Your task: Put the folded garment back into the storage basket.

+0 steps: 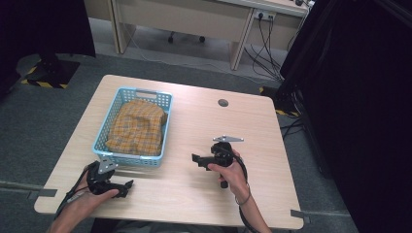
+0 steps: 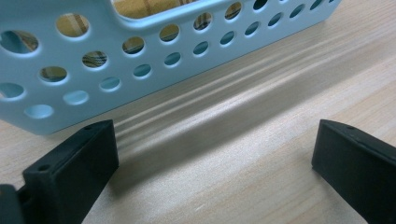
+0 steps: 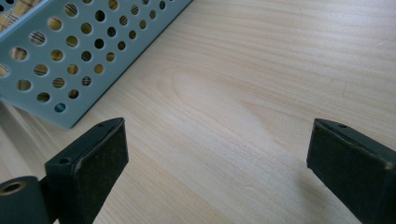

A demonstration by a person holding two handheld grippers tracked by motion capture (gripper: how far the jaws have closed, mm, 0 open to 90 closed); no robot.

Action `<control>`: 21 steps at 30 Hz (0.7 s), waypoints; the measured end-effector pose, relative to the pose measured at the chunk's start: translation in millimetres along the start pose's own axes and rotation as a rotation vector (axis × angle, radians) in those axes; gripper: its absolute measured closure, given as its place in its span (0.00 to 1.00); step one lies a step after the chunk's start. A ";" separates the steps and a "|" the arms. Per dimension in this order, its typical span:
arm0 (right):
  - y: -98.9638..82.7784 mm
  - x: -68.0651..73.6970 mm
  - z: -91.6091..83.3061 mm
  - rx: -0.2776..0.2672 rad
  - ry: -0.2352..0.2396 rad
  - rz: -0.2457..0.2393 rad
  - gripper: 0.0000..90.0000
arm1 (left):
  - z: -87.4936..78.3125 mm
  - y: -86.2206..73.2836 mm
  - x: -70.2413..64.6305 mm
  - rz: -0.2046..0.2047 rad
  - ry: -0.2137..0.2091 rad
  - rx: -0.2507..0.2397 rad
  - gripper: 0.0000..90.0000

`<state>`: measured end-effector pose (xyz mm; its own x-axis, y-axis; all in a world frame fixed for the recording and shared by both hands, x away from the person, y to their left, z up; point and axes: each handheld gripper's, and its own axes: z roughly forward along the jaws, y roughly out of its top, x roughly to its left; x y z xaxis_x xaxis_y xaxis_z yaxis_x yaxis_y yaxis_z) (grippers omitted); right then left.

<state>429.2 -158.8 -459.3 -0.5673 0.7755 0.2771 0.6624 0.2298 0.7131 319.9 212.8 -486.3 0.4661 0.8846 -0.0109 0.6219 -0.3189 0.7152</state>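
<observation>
Plaid cloth [image 1: 137, 127] in blue basket [image 1: 165, 127], apart from both grippers' wide-spread jaws

Black grippers [image 1: 116, 187], grey three-cornered plates

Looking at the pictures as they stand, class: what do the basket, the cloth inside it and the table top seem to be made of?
Basket: light blue, smooth moulded plastic by its look, with rows of round punched holes and a cut-out handle.
Cloth: woven fabric, it seems, yellow-orange check, matt and softly creased.
Table top: pale wood grain, even and flat, perhaps laminate rather than solid wood; the pictures leave that open.
</observation>
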 end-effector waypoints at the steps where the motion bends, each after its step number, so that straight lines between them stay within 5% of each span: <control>1: -0.6 -0.5 0.0 0.001 -0.002 -0.002 0.07 | 0.0 0.0 0.0 0.000 0.000 0.000 0.00; 21: -11.7 -3.4 -2.3 0.027 -0.006 -0.007 0.07 | 0.0 0.0 0.0 0.000 0.000 0.000 0.00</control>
<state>422.2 -165.4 -467.1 -0.5691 0.7774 0.2678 0.6711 0.2509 0.6976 319.9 212.8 -486.3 0.4660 0.8847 -0.0111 0.6219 -0.3186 0.7154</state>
